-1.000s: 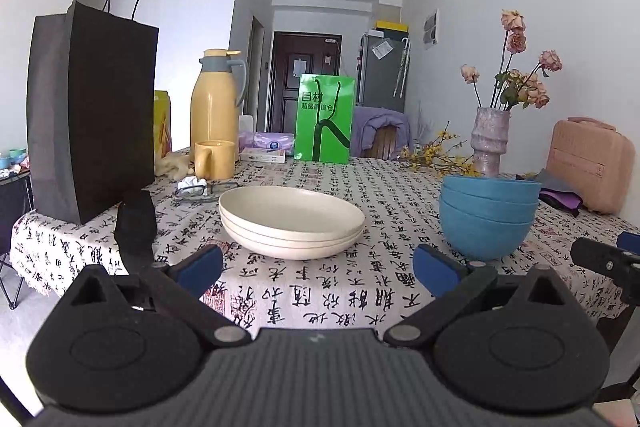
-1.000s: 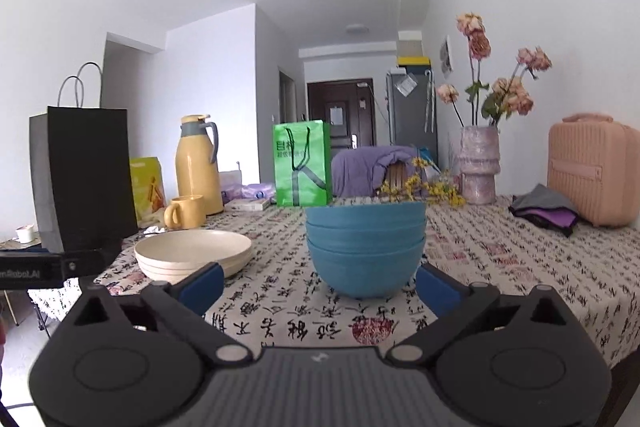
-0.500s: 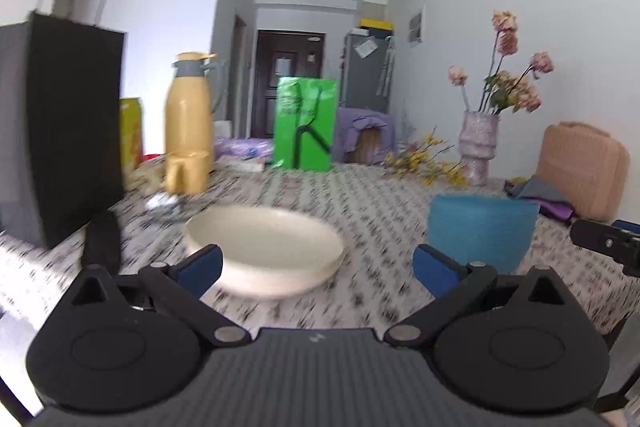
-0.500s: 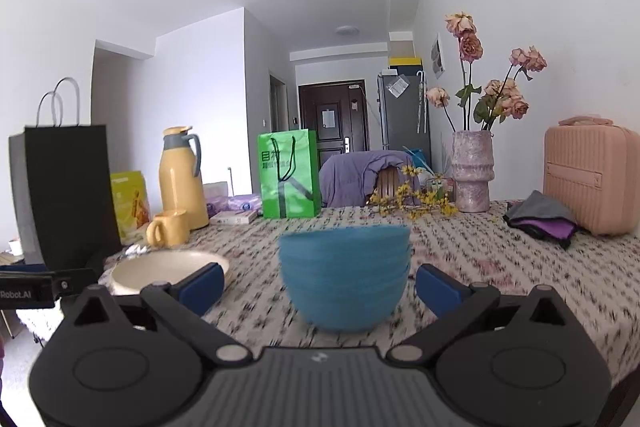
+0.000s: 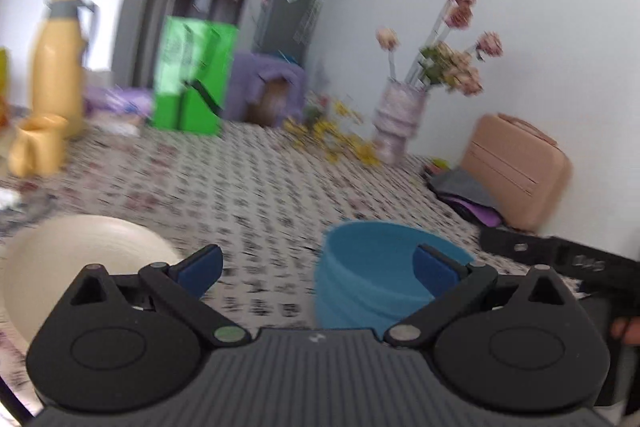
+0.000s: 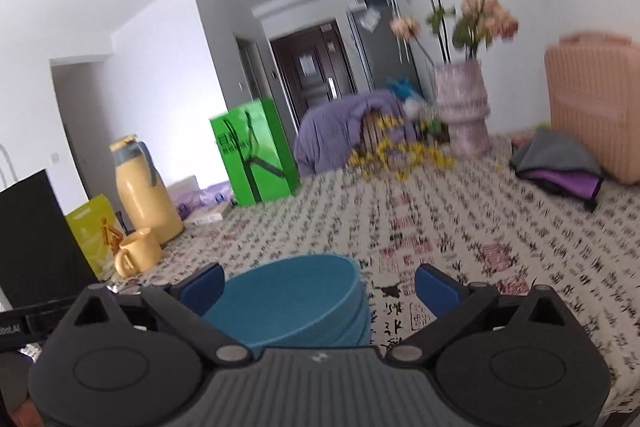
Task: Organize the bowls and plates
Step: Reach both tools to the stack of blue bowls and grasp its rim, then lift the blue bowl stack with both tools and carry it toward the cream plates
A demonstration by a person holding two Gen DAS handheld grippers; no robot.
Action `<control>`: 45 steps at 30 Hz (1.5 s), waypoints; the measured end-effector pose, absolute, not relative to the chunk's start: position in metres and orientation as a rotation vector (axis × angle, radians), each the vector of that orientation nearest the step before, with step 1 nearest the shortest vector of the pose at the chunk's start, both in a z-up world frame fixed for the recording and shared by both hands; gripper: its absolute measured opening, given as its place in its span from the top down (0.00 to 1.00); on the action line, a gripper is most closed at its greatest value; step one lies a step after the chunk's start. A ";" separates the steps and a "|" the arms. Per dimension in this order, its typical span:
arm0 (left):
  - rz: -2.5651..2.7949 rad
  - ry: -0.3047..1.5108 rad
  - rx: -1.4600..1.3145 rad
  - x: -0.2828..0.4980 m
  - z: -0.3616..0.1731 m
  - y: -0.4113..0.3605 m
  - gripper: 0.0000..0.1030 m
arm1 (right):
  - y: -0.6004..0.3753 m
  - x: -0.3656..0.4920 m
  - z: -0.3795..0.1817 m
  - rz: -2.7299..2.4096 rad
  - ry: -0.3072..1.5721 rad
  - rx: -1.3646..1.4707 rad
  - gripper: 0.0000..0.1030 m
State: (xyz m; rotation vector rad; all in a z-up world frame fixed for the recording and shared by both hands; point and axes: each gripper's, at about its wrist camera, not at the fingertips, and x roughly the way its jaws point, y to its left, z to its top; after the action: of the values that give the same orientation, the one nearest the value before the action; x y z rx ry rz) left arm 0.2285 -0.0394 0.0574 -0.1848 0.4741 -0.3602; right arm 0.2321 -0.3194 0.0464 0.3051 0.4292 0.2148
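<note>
From where I stand, the left gripper [image 5: 316, 267] hangs over the patterned surface [image 5: 248, 179] with its two blue fingers [image 5: 199, 267] spread wide and released, grasping nothing. The stack of blue bowls [image 5: 372, 279] sits at about five o'clock in its view, the right finger in front of the rim; the blur hides whether they touch. One stack of cream plates [image 5: 76, 267] lies at eight o'clock, too smeared to count.

The right gripper [image 6: 318, 283] is released too, its fingers apart around the blue bowls [image 6: 296, 299] at six o'clock; I count about three nested there.

Further back stand one green bag [image 6: 254, 151], one yellow thermos [image 6: 140, 187], one yellow mug [image 6: 136, 253] and one vase [image 6: 462, 107].
</note>
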 end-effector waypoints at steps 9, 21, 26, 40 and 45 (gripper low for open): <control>-0.444 0.731 -0.359 0.301 0.012 -0.057 0.18 | -0.338 0.287 0.003 0.325 0.665 0.412 0.40; -0.416 0.754 -0.428 0.302 -0.008 -0.055 0.58 | -0.347 0.307 -0.023 0.402 0.787 0.544 0.55; -0.413 0.688 -0.340 0.284 -0.002 -0.065 0.70 | -0.346 0.298 -0.033 0.393 0.794 0.557 0.65; -0.389 0.551 -0.284 0.249 -0.003 -0.064 0.79 | -0.305 0.241 0.000 0.300 0.511 0.230 0.66; -0.396 0.528 -0.293 0.247 0.008 -0.059 0.79 | -0.306 0.240 0.012 0.308 0.494 0.227 0.66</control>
State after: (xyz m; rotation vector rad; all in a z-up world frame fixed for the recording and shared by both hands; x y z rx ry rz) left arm 0.2468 -0.0587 0.0080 -0.2935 0.5284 -0.3960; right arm 0.2401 -0.3057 0.0120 0.2275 0.4939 0.3076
